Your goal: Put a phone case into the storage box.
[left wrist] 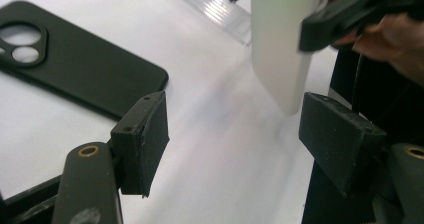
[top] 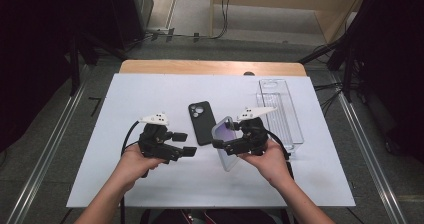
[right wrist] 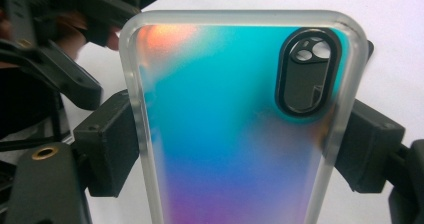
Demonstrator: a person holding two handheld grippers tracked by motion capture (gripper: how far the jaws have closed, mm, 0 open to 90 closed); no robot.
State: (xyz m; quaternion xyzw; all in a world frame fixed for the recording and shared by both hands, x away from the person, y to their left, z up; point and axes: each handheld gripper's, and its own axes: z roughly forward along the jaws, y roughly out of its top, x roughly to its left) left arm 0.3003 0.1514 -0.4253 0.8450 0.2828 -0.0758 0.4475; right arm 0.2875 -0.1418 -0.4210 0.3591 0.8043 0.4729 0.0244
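My right gripper is shut on a frosted phone case with a blue-to-purple sheen. It holds the case tilted above the white mat. In the right gripper view the pads press on the case's two long edges, with its oval camera cutout at the upper right. My left gripper stands open just left of the case, nothing between its pads. The case's lower end hangs beyond those open jaws. A black phone lies camera side up on the mat between the two grippers, also at the upper left.
A clear plastic tray lies lengthwise at the right of the white mat, close behind my right hand. The mat covers a wooden table. Metal rails and dark stands flank the table on the floor.
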